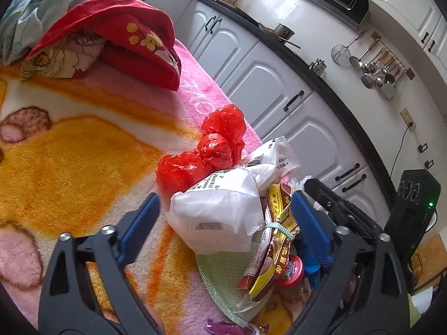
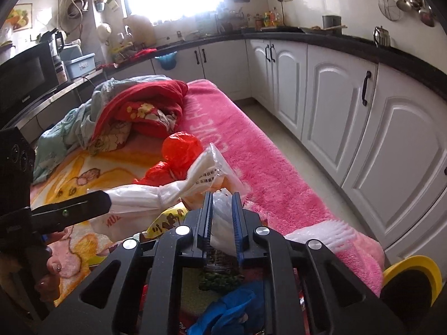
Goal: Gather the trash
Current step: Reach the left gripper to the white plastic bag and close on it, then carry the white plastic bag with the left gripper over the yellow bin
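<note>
Right wrist view: the trash heap [image 2: 178, 195] lies on the near part of a pink and yellow blanket [image 2: 273, 167], and the right gripper [image 2: 222, 215] is clamped on a fold of thin clear plastic [image 2: 220, 223] at the heap's right edge. The film stands pinched between the two blue pads, which sit nearly together. Beyond it a white bag [image 2: 156, 195] stretches leftward across the heap, long axis running left to right, with a red bag [image 2: 178, 150] behind.

In the left wrist view the left gripper [image 1: 223, 220] has its jaws wide apart, straddling the white bag [image 1: 218, 212]; the pads are on either side but neither presses on it. The bag lies straight ahead between the fingers, bulging upward, with wrappers [image 1: 276, 240] and a small red can [image 1: 292, 269] against the right pad and the red bag [image 1: 212, 148] further out.

So the left gripper is the nearer to the white bag, and closing where it stands should likely catch it. The right holds only film, so I judge the heap would lift unevenly.

A red quilt [image 1: 117, 36] sits at the blanket's far end, well apart from the trash.
</note>
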